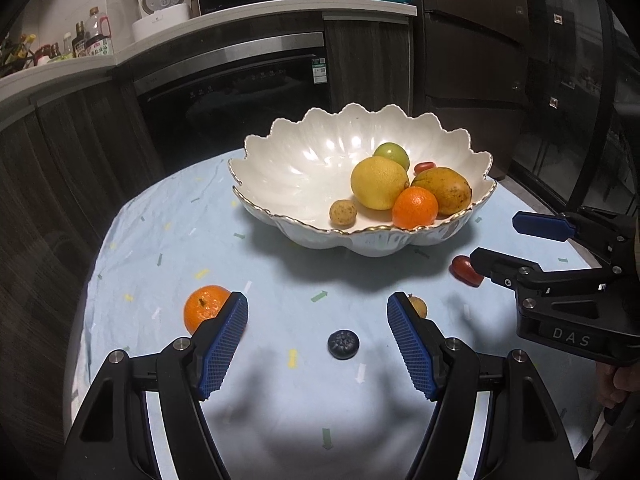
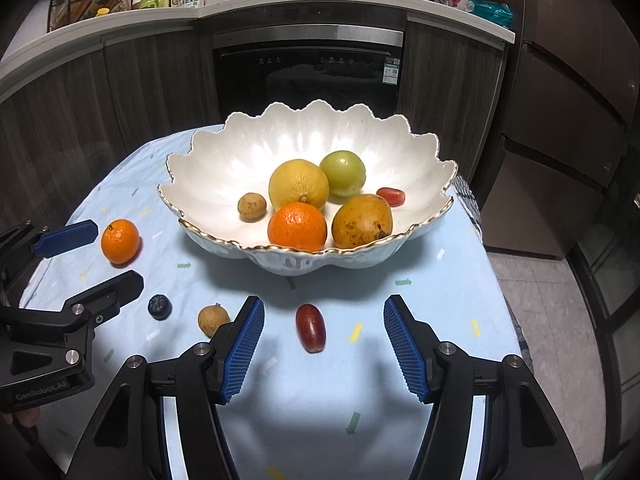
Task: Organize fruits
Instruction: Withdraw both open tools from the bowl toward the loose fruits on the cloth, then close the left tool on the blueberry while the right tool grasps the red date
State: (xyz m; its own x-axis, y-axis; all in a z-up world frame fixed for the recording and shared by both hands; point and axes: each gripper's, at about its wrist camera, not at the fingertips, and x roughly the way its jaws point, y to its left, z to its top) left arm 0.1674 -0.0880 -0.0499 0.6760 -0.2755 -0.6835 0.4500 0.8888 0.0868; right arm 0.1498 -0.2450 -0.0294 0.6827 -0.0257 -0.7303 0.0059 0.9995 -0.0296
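Tablecloth (image 2: pixel 440 300): only right wrist shows whole red date (image 2: pixel 311 328).

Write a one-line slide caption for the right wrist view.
Open right claw poised over a red grape tomato on the tablecloth, fruit-filled scalloped bowl beyond.

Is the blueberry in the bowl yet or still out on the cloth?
Out. The blueberry lies on the blue cloth, short of the bowl.
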